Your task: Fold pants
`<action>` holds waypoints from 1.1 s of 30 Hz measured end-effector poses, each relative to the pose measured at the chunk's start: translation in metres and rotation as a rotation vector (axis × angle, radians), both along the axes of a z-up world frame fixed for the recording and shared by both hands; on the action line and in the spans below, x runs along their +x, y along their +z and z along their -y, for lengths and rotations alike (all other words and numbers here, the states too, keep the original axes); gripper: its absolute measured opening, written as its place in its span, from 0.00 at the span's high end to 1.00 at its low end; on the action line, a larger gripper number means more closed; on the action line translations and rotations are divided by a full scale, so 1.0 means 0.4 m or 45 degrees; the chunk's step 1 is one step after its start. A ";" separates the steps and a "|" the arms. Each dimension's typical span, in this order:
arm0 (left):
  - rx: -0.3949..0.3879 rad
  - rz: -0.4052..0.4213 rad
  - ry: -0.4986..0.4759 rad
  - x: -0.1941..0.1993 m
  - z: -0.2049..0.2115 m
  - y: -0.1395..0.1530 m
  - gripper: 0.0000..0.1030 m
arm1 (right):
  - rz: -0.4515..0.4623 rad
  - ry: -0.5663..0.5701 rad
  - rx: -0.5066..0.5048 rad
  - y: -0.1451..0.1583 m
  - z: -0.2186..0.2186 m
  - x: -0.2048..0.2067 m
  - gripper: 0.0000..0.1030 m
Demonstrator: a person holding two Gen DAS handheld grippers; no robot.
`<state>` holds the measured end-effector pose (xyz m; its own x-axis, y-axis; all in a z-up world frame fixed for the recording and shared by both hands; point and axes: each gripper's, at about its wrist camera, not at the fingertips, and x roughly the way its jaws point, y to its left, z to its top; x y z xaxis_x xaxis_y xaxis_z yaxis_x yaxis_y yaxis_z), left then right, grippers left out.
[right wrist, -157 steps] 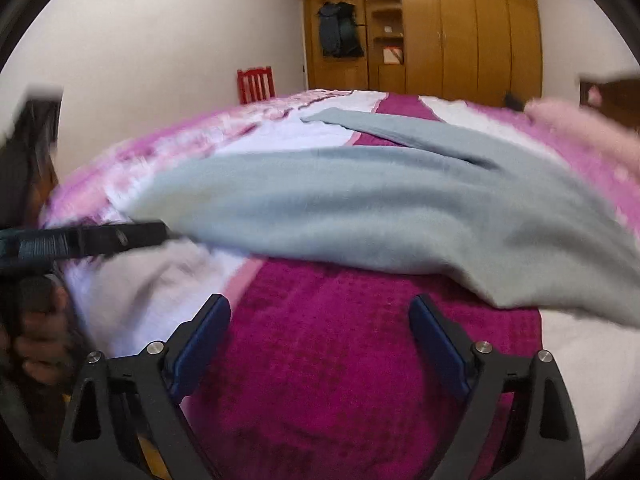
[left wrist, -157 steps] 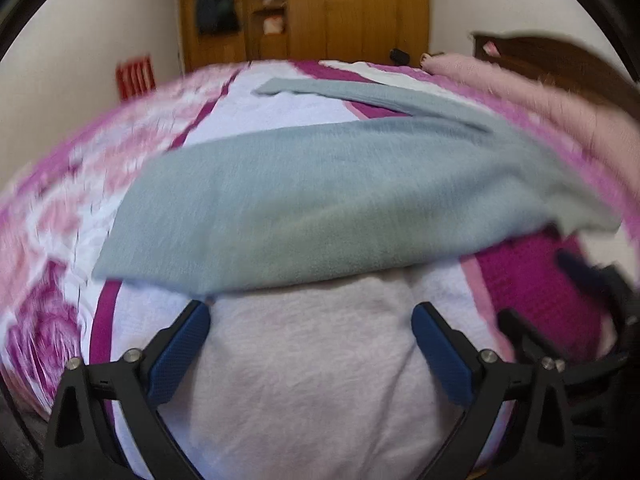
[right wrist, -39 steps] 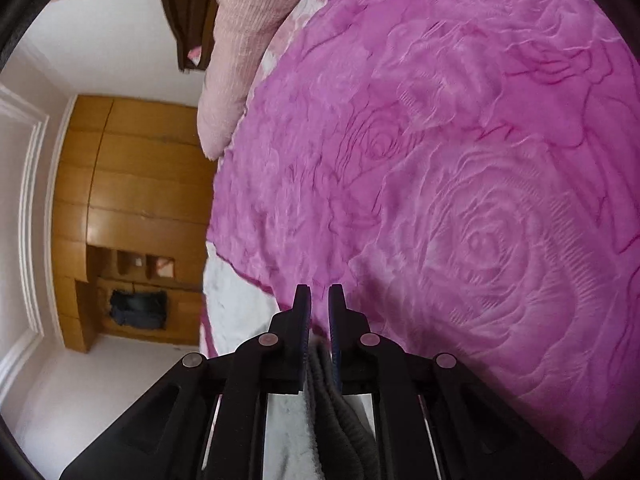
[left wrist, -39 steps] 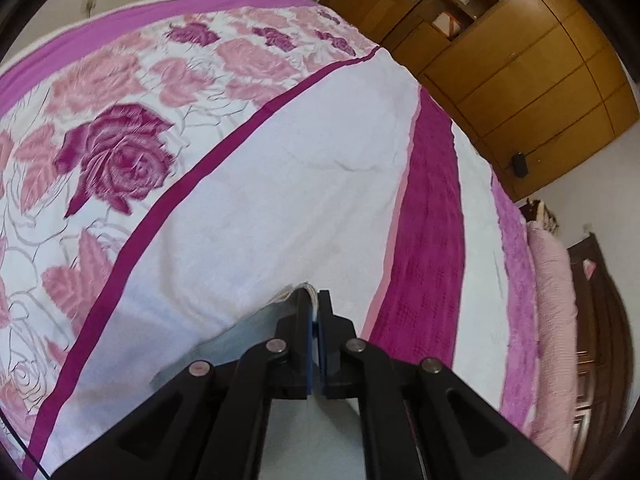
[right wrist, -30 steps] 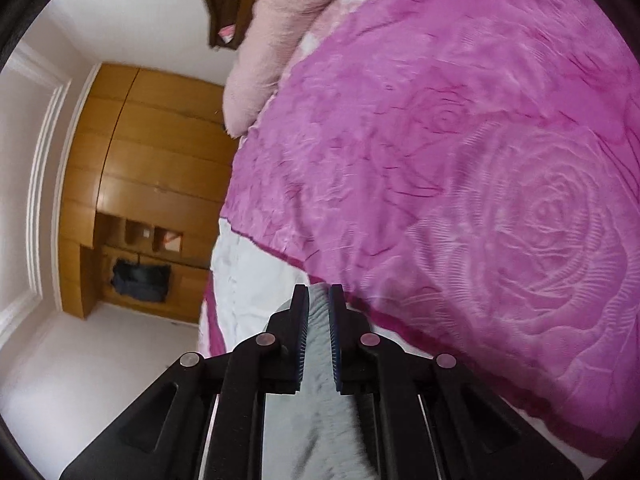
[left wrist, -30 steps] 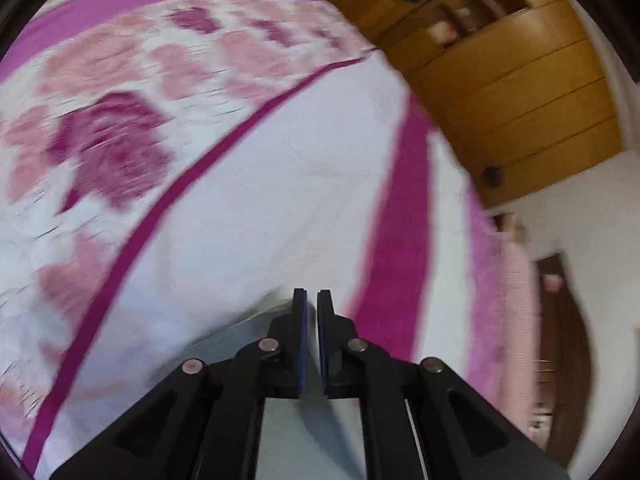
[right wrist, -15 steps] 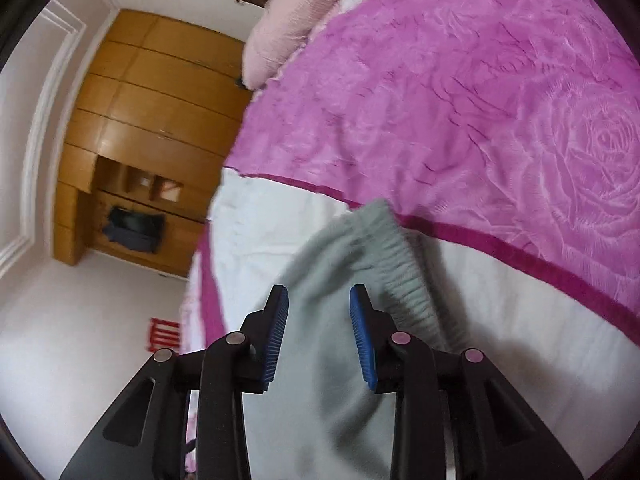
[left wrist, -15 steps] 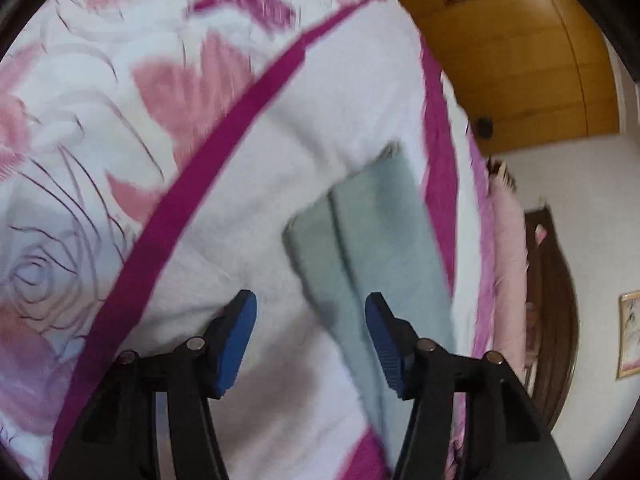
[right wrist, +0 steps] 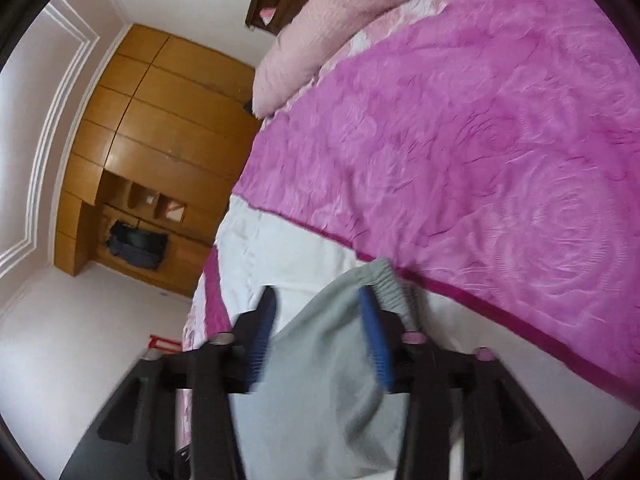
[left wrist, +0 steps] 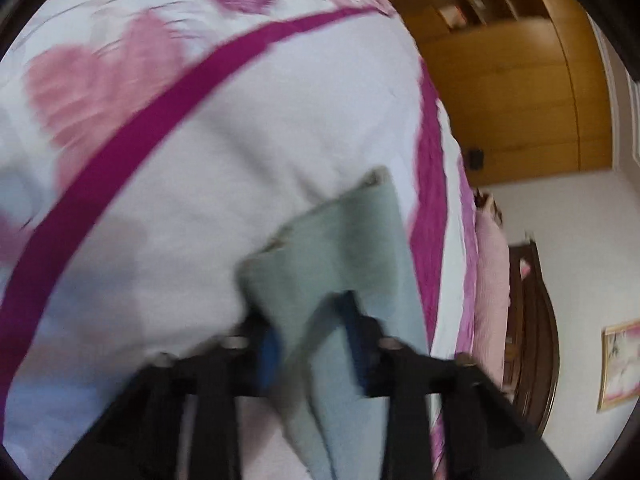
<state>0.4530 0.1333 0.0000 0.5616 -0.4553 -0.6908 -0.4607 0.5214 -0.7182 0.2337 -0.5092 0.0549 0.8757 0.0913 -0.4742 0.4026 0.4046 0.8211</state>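
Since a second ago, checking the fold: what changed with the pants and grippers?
Both grippers let go. The grey pants now lie on the bedspread. The right gripper is opening, touching nothing; the left gripper is closing again over a leg end. Bedspread unchanged.

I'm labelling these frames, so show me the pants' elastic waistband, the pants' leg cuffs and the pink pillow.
elastic waistband [right wrist: 386, 280], right wrist view, on the gathered grey band.
leg cuffs [left wrist: 372, 180], left wrist view, on the far hem corner.
pink pillow [right wrist: 320, 28], right wrist view, on its ribbed upper face.

Each gripper, left and right, has black arms, silver screws, blue ribbed pads.
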 end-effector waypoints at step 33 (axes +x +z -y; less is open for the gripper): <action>0.139 -0.011 -0.051 -0.084 -0.018 0.135 0.95 | -0.119 0.394 0.426 -0.203 -0.129 -0.010 0.94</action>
<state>0.4192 0.1406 0.0542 0.5386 -0.3990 -0.7421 -0.4437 0.6145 -0.6524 0.2297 -0.4577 -0.0263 0.7381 0.5027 -0.4500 0.3832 0.2366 0.8928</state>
